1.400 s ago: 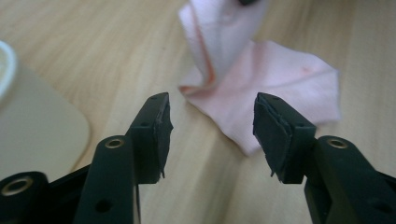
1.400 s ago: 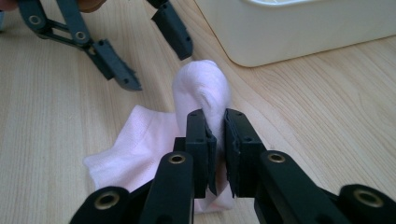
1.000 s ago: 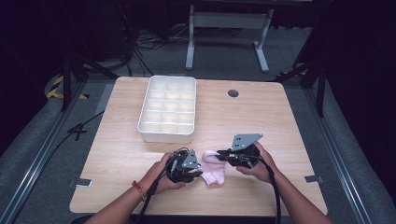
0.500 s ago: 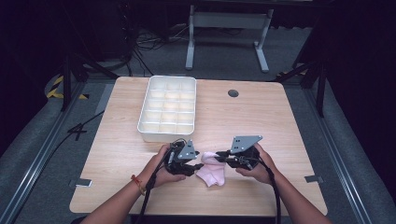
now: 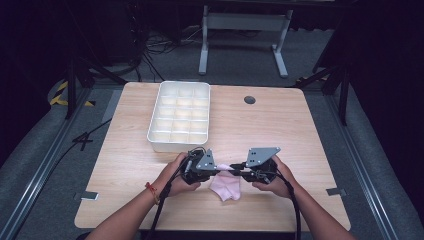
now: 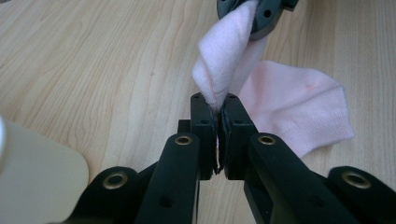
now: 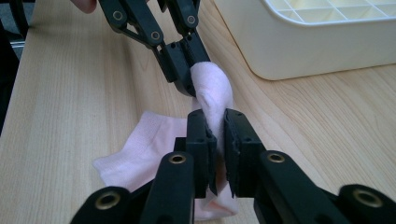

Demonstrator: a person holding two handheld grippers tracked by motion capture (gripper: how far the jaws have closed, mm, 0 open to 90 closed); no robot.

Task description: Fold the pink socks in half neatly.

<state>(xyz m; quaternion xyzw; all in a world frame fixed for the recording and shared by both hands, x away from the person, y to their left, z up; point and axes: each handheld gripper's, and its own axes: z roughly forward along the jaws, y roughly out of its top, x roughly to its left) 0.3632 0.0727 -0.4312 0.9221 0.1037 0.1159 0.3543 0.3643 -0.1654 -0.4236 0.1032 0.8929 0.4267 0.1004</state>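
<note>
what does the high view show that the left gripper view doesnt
The high view alone takes in the whole table, the white compartment tray with its open cells, both hands and forearms, and the floor and stand legs beyond.

The left gripper view alone gives the close detail: the left gripper with its jaws pressed together on a twisted edge of the pink sock, the fabric rising to the right gripper, and the knit texture.

Both show the sock partly lying on the wood, stretched between the two grippers.

Overhead forward-down; gripper views close, facing (shared sock).
</note>
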